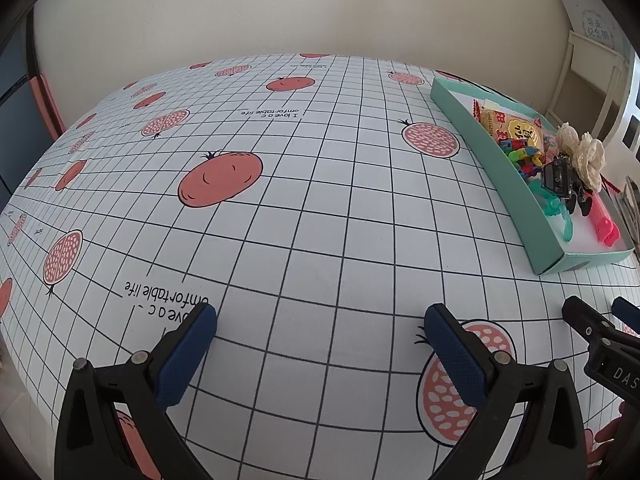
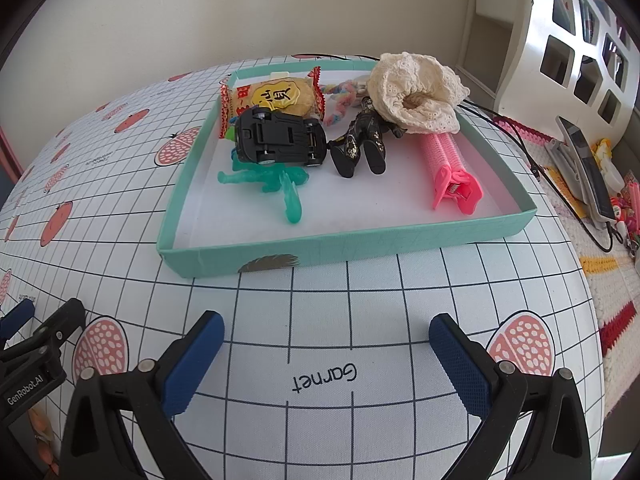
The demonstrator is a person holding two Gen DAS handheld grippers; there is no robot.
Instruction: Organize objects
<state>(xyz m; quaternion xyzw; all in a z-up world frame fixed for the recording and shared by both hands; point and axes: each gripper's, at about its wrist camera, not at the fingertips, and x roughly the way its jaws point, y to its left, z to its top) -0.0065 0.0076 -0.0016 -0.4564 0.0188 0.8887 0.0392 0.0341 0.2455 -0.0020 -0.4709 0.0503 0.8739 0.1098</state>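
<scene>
Both my left hand-held gripper (image 1: 320, 330) and right hand-held gripper (image 2: 326, 336) hang apart, empty; I'd check the tray (image 2: 348, 242) at twelve o'clock before withdrawing.

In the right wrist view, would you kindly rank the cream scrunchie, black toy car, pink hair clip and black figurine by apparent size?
1. Cream scrunchie
2. Black toy car
3. Pink hair clip and black figurine: too alike to rank; the clip lies somewhat nearer the camera.

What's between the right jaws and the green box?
Only bare tablecloth, seen in the right wrist view: nothing lies between the open right gripper and the green box.
</scene>
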